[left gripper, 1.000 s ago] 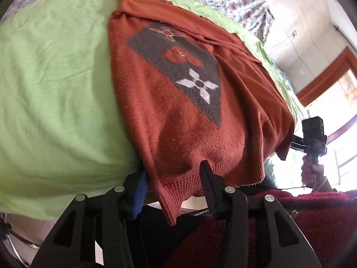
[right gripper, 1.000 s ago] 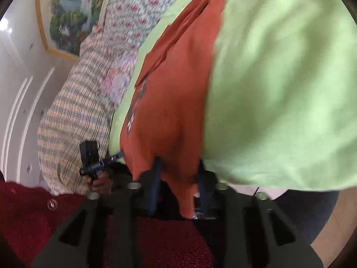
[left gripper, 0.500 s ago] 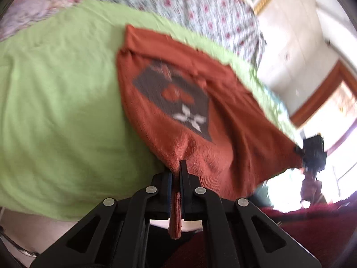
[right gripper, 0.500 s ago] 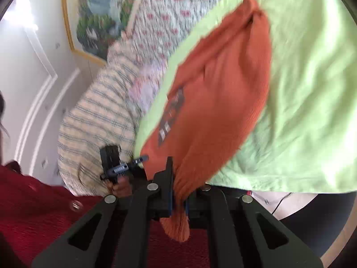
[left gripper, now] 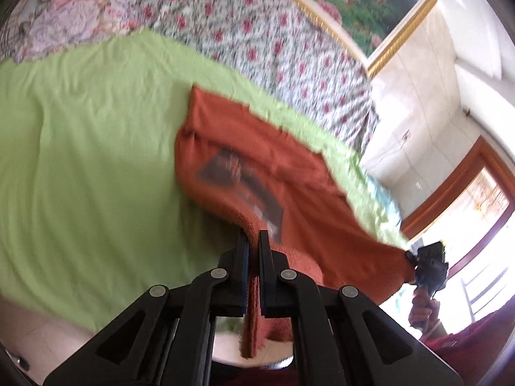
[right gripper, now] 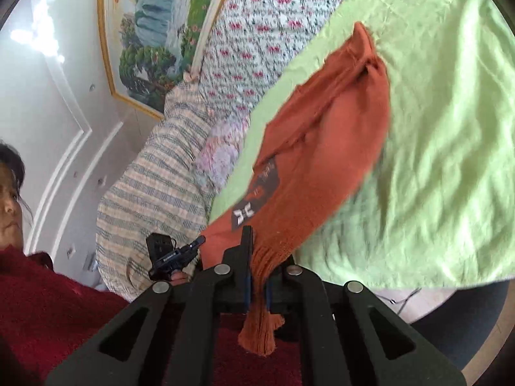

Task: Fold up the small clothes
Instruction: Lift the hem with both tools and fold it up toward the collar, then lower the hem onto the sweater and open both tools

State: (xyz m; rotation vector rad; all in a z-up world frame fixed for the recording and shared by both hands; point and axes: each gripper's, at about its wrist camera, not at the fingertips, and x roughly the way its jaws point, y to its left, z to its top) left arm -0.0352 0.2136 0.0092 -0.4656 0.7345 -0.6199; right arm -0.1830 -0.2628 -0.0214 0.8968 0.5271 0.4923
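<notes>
A small rust-orange knit sweater with a dark grey patterned patch lies partly on a light green sheet. My left gripper is shut on one bottom hem corner, which hangs down between its jaws. My right gripper is shut on the other hem corner of the sweater, whose ribbed edge hangs below the jaws. The hem is lifted and stretched between both grippers while the collar end rests on the sheet. The right gripper also shows in the left wrist view, and the left gripper in the right wrist view.
A floral bedcover lies beyond the green sheet, and a striped pillow is at the bed's side. A framed landscape painting hangs on the wall. The person in a dark red top stands close at the bed's near edge.
Both grippers closed on the sweater's hem corners, then lifted and carried the hem forward over the sweater. The views tilted up toward the headboard wall.
</notes>
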